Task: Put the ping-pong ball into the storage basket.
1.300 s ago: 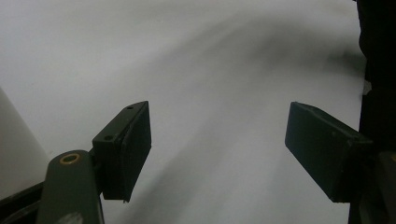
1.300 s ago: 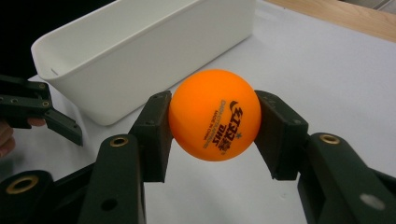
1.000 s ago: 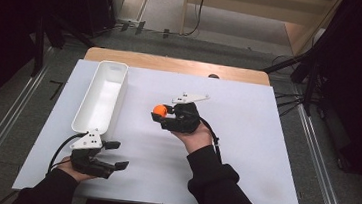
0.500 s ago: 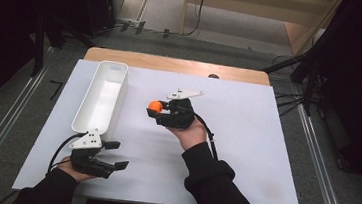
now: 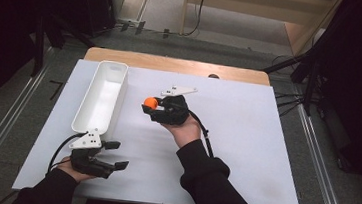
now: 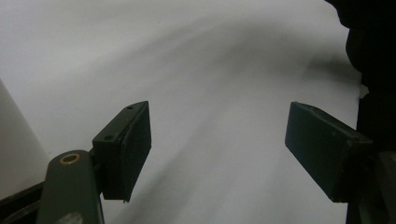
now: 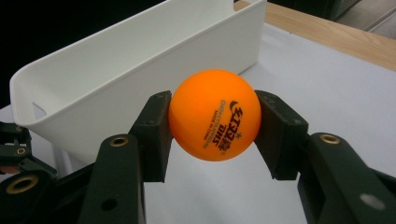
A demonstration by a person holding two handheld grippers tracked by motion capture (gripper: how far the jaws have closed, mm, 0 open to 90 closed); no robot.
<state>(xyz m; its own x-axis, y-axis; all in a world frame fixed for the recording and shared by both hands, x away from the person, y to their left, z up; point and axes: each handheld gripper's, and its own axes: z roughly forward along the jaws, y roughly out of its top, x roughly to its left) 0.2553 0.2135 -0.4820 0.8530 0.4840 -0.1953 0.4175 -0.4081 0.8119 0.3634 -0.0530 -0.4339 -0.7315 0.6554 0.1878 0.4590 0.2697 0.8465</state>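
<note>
Ball [image 7: 214,121] pinched in right tool [image 7: 212,123] – white bin [image 7: 140,70] just beyond; left tool [image 6: 218,149] spread.

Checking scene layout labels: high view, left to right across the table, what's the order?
left gripper → white bin → orange ping-pong ball → right gripper, shut on the ball

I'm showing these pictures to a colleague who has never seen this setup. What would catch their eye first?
Most striking is the orange ball, printed with dark lettering, pinched between the two jaws of the right hand-held gripper near the middle of the white table. Just to its left lies a long white bin, open-topped. The left hand-held gripper rests near the table's front edge, jaws wide apart with nothing between them.
</note>
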